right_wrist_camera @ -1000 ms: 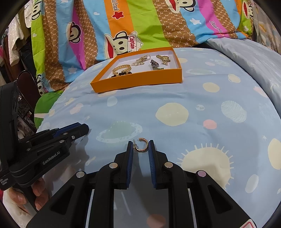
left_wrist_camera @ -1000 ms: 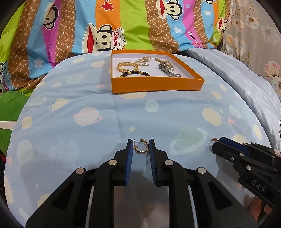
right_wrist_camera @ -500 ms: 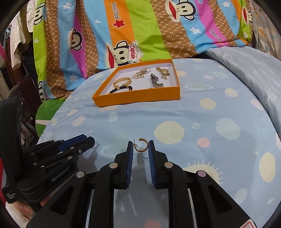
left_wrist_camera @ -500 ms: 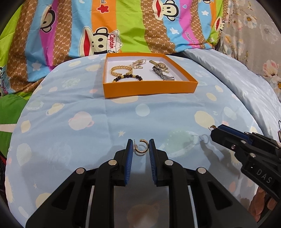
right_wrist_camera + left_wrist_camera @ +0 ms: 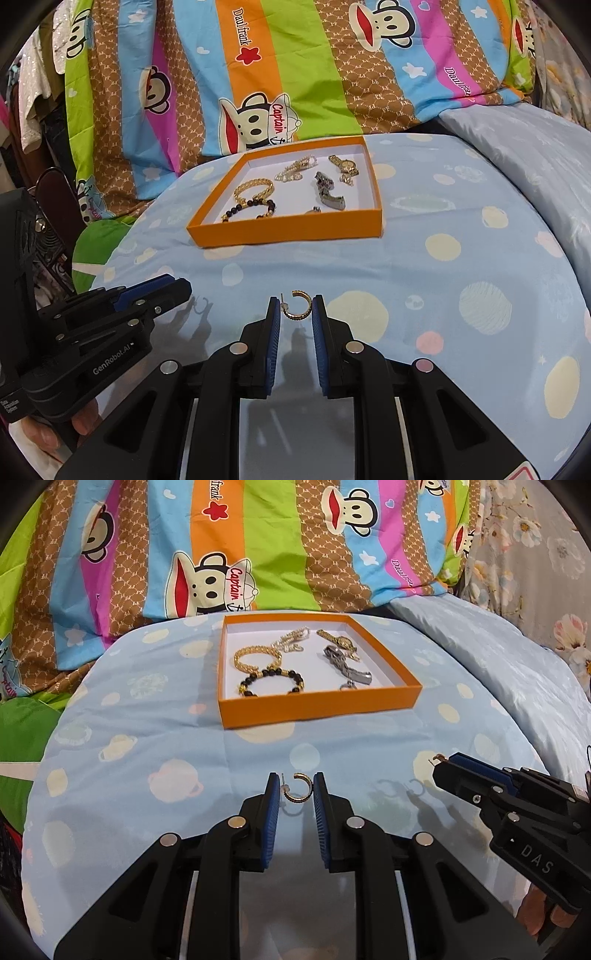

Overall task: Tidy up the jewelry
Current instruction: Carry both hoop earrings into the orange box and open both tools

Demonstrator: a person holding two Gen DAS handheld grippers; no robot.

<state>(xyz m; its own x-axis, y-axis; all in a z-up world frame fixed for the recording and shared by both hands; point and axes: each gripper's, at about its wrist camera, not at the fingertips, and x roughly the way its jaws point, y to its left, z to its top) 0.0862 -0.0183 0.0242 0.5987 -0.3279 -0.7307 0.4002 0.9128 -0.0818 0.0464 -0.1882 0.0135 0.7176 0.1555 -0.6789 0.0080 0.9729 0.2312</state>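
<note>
I hold two grippers over the bed (image 5: 147, 746), which is covered in a pale blue sheet printed with planets and suns. My left gripper (image 5: 294, 794) has its jaws clamped on a small gold hoop earring (image 5: 300, 789), pinched at the blue pads (image 5: 272, 805) with the open side of the hoop turned left and its post showing beside the left pad. My right gripper (image 5: 294, 314) has its jaws clamped in the same way on a second gold hoop earring (image 5: 297, 305), held clear of the sheet with its post at the left. In the left wrist view the right gripper (image 5: 441, 762) shows at the right edge, low over the sheet, with a bit of gold at its tip. In the right wrist view the left gripper (image 5: 186, 290) shows at the left edge, but its tip is too small there to make out the earring. Ahead of both, well apart from the jaws, sits an orange box (image 5: 317, 707) with a white floor, lying flat on the bed. Inside it lie a gold chain bracelet (image 5: 255, 657), a black and gold bead bracelet (image 5: 271, 679) touching it on the near side, a pale gold chain piece (image 5: 293, 637) toward the back, a gold watch (image 5: 338, 638) at the back right, and a silver metal piece (image 5: 345, 666) in front of the watch. Behind the box rises a striped cartoon monkey quilt (image 5: 229, 554).
</note>
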